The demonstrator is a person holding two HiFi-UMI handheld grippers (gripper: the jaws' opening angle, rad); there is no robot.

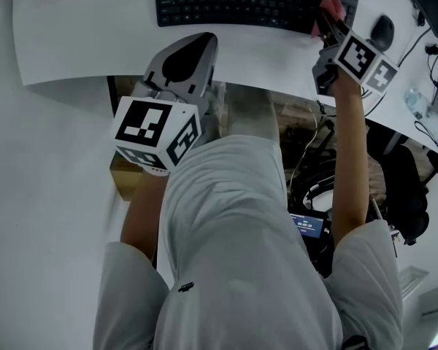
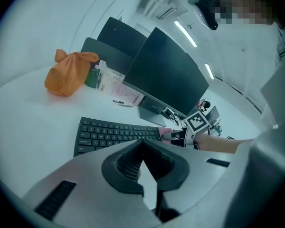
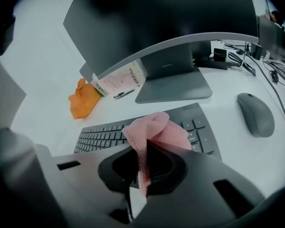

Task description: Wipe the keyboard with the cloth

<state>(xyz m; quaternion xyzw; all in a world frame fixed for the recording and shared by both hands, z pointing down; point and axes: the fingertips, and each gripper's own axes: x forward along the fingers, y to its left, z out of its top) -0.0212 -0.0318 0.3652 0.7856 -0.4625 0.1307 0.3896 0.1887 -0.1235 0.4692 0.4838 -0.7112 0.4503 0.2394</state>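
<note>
— At the left edge of the surface [image 1: 66, 42], what is the left claw [image 1: 184, 55] doing?

— It hangs just off the near rim, above the person's lap, with its jaws clenched on nothing. The left gripper view shows the pads meeting at their tips with only bare white surface behind them.

— And the keyboard [image 1: 233, 2]?

— It lies ahead of that claw, with its long axis running left to right across the surface. From the left claw, the keyboard's left and middle keys are the nearer part.

— Where is the cloth [image 1: 333, 6]?

— At the keyboard's right end, pinched in the right claw [image 1: 327, 29]. In the right gripper view the jaws grip a fold of the pink cloth [image 3: 156, 129], which bunches out over the rightmost keys. I cannot tell whether it presses on them or floats just above.

— So which way does the wipe go?

— My judgement is leftward, along the long axis. Nearly the whole row of keys lies to the left of the right claw, and only the mouse [image 1: 383, 29] sits further right, apart from the keyboard. The right hand carries the cloth, so the stroke is its job. The left claw is nearer the far keys but holds nothing to wipe with.
</note>
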